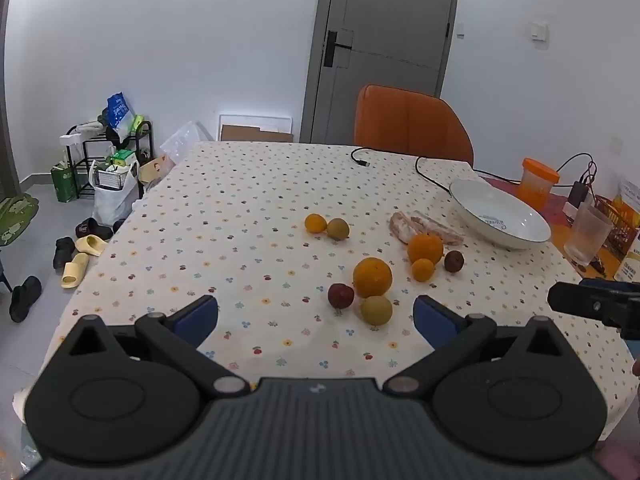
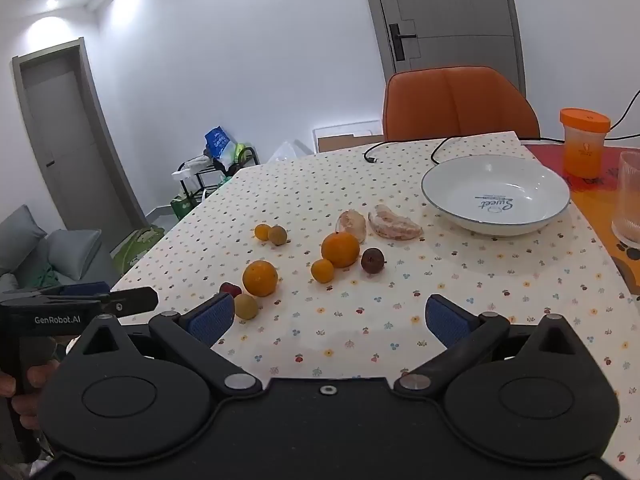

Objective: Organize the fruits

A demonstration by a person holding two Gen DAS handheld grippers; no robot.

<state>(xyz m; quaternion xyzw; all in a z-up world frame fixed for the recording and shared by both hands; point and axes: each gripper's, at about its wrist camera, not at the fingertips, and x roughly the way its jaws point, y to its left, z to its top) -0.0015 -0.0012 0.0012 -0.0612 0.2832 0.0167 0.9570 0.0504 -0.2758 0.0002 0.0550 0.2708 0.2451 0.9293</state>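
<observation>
From the left wrist, the left gripper is hovering wide open and empty, fruits lying loose just beyond: a near orange, red plum, green plum. From the right wrist, the right gripper is likewise gaping empty, the white bowl sitting far right; those round, smooth fruits are looking light but rollable, so squeezing gently across the middle seems best.

Scattered fruits beside white bowl

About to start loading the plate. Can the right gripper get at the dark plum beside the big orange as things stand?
Probably yes. The right gripper stands wide open and empty, and the dark plum lies ahead of it with bare tablecloth between. The big orange sits close on the plum's left, leaving little finger room there.
</observation>
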